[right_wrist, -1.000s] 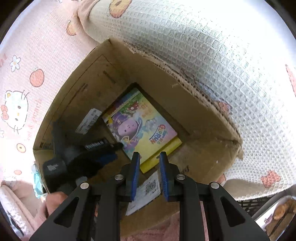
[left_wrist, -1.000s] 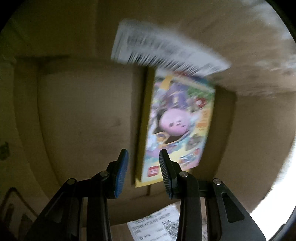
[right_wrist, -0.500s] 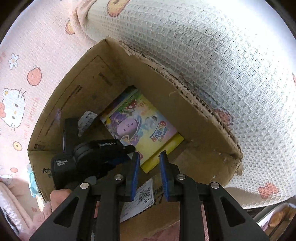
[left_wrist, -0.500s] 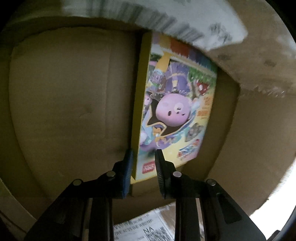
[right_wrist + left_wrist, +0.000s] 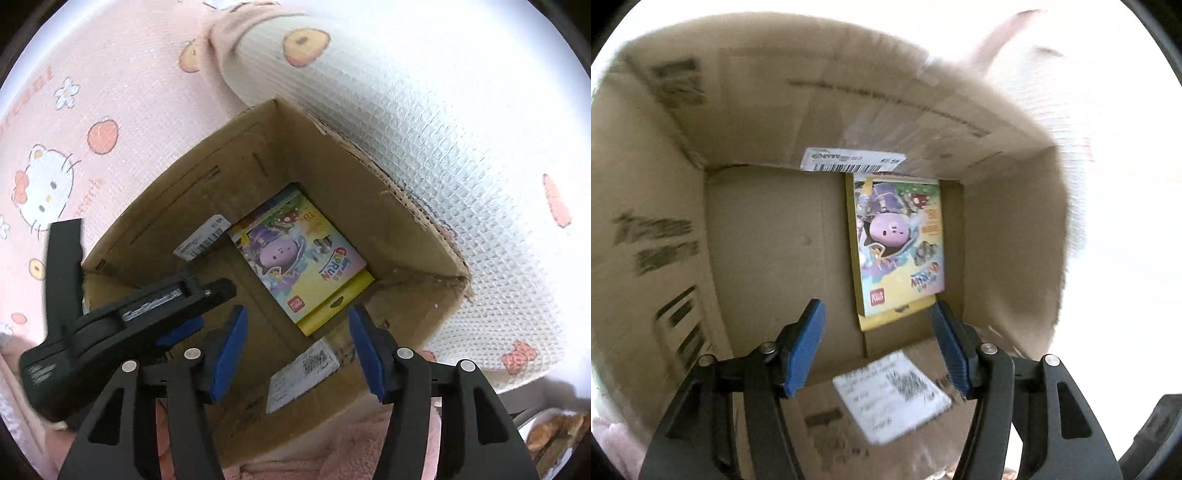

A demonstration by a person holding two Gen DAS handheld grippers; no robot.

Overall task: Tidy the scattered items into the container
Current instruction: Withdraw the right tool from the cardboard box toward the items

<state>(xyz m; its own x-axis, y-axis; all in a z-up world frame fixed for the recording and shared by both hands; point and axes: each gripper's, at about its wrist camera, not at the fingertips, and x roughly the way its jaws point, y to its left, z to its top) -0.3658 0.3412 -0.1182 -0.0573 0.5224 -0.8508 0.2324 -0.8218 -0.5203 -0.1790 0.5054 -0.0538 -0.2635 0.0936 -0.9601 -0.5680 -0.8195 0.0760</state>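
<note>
A brown cardboard box (image 5: pixel 184 177) stands open on the bed. A flat yellow game pack (image 5: pixel 899 243) with a purple cartoon figure lies on the box floor against the right wall; it also shows in the right wrist view (image 5: pixel 301 258). My left gripper (image 5: pixel 879 347) is open and empty above the box's near edge; from the right wrist view (image 5: pixel 147 306) it hangs over the box's left side. My right gripper (image 5: pixel 299 350) is open and empty above the box's near rim.
A white shipping label (image 5: pixel 303 373) sticks to the box's near flap and another label (image 5: pixel 853 158) to the far wall. A pink cartoon-print blanket (image 5: pixel 74 122) and a white waffle-knit cover (image 5: pixel 443 129) surround the box. A tray (image 5: pixel 554 439) shows at the lower right.
Both grippers have opened wide. My left gripper has pulled back up out of the box, leaving the game pack lying on the box floor.
</note>
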